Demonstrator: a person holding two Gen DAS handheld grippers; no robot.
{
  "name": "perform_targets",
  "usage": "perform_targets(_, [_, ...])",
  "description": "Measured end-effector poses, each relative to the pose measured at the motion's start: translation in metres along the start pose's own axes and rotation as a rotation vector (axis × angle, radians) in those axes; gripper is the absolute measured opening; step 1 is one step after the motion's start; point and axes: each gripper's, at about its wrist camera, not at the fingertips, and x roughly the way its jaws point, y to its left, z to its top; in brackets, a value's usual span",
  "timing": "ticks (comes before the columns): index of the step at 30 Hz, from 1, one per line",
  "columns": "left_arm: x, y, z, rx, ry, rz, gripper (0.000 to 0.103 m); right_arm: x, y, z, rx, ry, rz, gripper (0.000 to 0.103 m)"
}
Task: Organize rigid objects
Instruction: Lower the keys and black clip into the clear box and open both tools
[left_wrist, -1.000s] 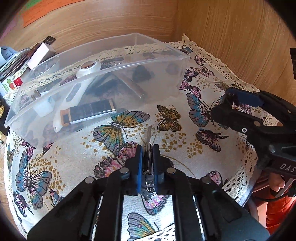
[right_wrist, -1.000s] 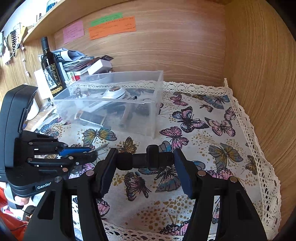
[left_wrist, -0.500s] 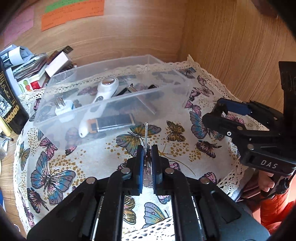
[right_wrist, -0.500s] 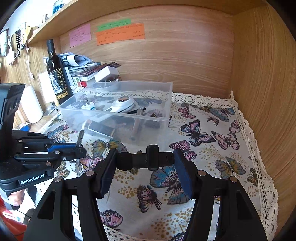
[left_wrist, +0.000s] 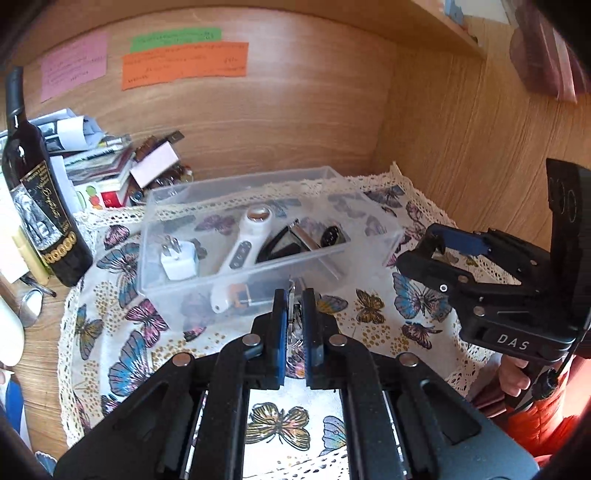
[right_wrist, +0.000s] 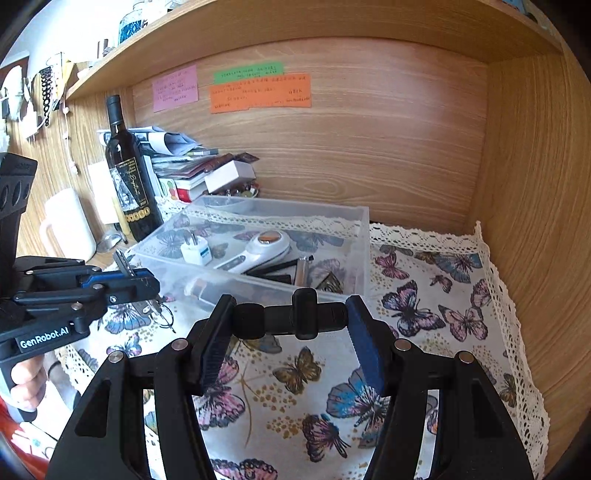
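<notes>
My left gripper (left_wrist: 294, 300) is shut on a bunch of metal keys (left_wrist: 292, 314) and holds it in the air just in front of the clear plastic box (left_wrist: 364, 245). The keys also show in the right wrist view (right_wrist: 123, 264), with their ring hanging below the left gripper (right_wrist: 142, 280). My right gripper (right_wrist: 291, 317) is shut on a black cylindrical object (right_wrist: 295, 314), held crosswise above the cloth, near the box (right_wrist: 364, 236). The box holds a white handheld device (left_wrist: 245, 245), a white plug adapter (left_wrist: 179, 260) and dark items.
A butterfly-print cloth (right_wrist: 424, 332) with lace edging covers the desk. A wine bottle (right_wrist: 127, 177), stacked papers and boxes (right_wrist: 192, 166) stand at the back left. Wooden walls close the back and right. A white jug (right_wrist: 68, 221) stands at the far left.
Both grippers have risen and tilted up. My left gripper has carried the keys up off the cloth and closer to the box's front wall. The right gripper still holds the black object.
</notes>
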Motion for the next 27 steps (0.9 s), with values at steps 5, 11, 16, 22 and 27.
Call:
perform_targets(5, [-0.014,0.010,0.016,-0.006,-0.054,0.016,0.006,0.003,0.001,0.015,0.012,-0.029,0.009,0.058])
perform_targets(11, [-0.023,0.023,0.035,-0.006,-0.100,0.034,0.006,0.008,0.004,0.031,0.010,-0.054,0.012,0.057])
perform_targets(16, [-0.020,0.035,0.049,-0.009,-0.119,0.051,0.006,0.018,0.004,0.040,0.015,-0.053,0.019,0.058])
perform_targets(22, [0.002,0.050,0.057,-0.022,-0.102,0.085,0.006,0.044,0.007,0.046,0.010,-0.021,0.002,0.058])
perform_targets(27, [0.030,0.060,0.054,-0.041,-0.047,0.089,0.006,0.074,0.006,0.045,0.035,0.039,-0.002,0.058])
